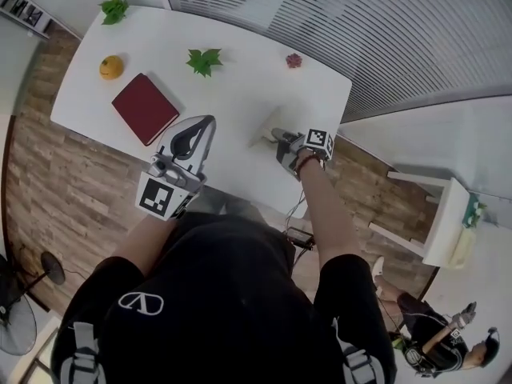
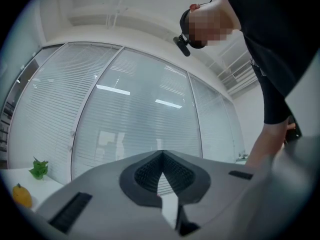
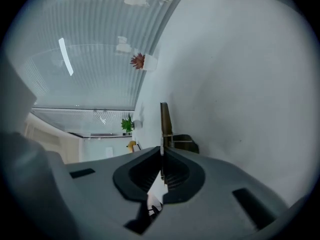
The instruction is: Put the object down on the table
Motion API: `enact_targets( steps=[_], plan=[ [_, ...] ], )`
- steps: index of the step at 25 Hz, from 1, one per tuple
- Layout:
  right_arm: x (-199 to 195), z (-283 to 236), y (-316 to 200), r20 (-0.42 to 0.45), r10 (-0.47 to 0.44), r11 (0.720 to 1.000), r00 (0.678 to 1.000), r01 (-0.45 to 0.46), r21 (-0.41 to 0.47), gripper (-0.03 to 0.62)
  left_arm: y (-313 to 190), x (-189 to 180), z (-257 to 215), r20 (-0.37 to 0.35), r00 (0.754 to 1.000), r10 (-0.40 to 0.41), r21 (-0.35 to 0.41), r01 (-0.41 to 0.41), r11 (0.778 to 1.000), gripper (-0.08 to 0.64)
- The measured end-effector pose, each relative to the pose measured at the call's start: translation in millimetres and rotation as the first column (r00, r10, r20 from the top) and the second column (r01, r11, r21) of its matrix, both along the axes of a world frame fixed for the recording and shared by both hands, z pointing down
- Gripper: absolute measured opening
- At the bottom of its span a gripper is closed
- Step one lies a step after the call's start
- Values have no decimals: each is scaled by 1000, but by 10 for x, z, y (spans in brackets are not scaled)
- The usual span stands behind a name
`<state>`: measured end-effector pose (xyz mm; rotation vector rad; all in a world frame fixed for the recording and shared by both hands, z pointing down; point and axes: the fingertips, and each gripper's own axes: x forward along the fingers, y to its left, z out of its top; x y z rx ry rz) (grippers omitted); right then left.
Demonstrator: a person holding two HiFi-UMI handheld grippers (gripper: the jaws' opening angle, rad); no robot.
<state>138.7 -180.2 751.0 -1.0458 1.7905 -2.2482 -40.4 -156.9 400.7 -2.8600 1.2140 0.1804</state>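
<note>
Plainly, the right claw (image 3: 161, 156) is pinched shut on a thin, flat, pale card with a brown edge (image 3: 165, 121). It holds the card on edge over the near right part of the white desk (image 1: 240, 94). Whether the card's lower edge already touches the desk I cannot tell.

The card looks light and fairly stiff, though thin enough to flex or tip flat once let go. Its smooth faces could slide, so the hold belongs near one edge, as here.

The left claw (image 2: 161, 154) is closed with nothing in it, hovering over the desk's near edge.

The only container I can make out is a small white pot (image 3: 148, 62) holding a red succulent (image 3: 137, 60), well apart from the card at the desk's far side.
</note>
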Motion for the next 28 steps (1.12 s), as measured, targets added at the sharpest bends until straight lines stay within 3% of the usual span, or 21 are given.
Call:
enact_targets(
  steps=[8,14,19,21,24,26,28],
  plan=[
    [-42,119,-24,-12,-22,999,1000,21,-46,12,3,-28,21,6,1000,-5,-1,5,1000,5],
    [-43,56,15,16,-14,999,1000,14,-49,129,12,-36,21,3,1000,3,0,-3,1000,5],
    [168,-2,77,19,18,999,1000,-18,-42,141,-24,1,26,2,1000,17,2,-17,1000,5],
    [300,-144,82,-8,24,1000,1000,-23,3,141,-43,7,40,3,1000,21,-4,-21,1000,5],
    [454,-662,10,-96,36,987,995,-20,160,129,-65,33,49,-1,1000,31,-11,-31,999,5],
    [481,-1172,-57,-163,57,954,985,-6,299,127,-70,85,23,-4,999,46,-9,-46,999,5],
    [505,-1701,-98,-278,104,896,955,31,442,117,-75,163,-19,-7,998,66,-3,-66,998,5]
  ],
)
